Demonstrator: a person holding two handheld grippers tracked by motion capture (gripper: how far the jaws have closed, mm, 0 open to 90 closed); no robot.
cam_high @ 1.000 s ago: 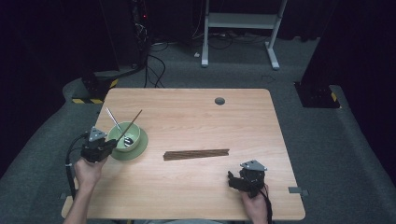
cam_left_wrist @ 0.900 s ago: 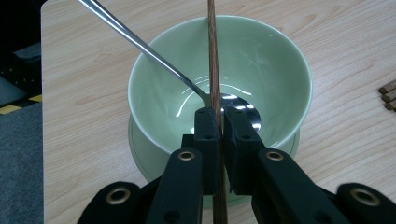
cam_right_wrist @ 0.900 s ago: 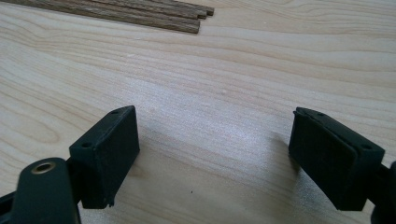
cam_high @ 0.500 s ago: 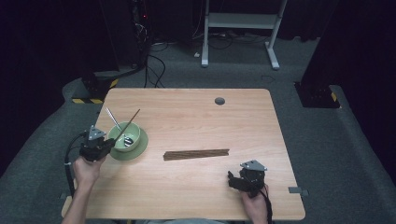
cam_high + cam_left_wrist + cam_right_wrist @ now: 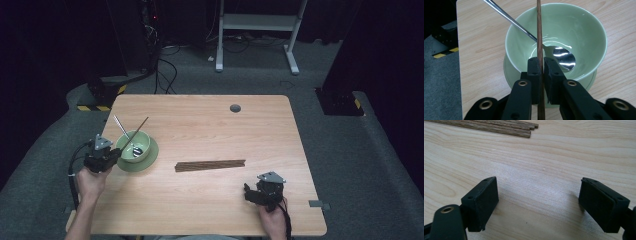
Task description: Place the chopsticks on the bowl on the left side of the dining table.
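Step in hand: the left gripper [image 5: 539, 67] is holding one chopstick [image 5: 539, 32] over the green bowl [image 5: 584, 27], judged to be placing it inside
Left jaws: they are pressing on the chopstick from both sides, set narrow, with the stick running straight up between the pads; the log shows a slight easing, but the pads are still touching the wood
Why held so: the grip is sitting low on the stick, so the free upper end is leaning across the bowl's rim and can rest there once released
Chopstick position: its upper length is crossing above the bowl in the left gripper view; in the high view it is slanting up and away from the bowl [image 5: 134, 146] toward the far edge of the bench [image 5: 210, 210]
Spoon: a metal spoon [image 5: 561, 54] is lying in the bowl, its handle leaning over the rim toward the bench's left edge and passing behind the chopstick
Saucer: the bowl is standing on a green saucer [image 5: 151, 156] near the left edge
Supply: the remaining chopsticks [image 5: 210, 165] are lying bundled at mid-bench, well apart from the bowl
Right gripper [image 5: 539, 205]: it is waiting near the front right corner, jaws standing wide with nothing between them, pointing toward the bundle [image 5: 499, 126]
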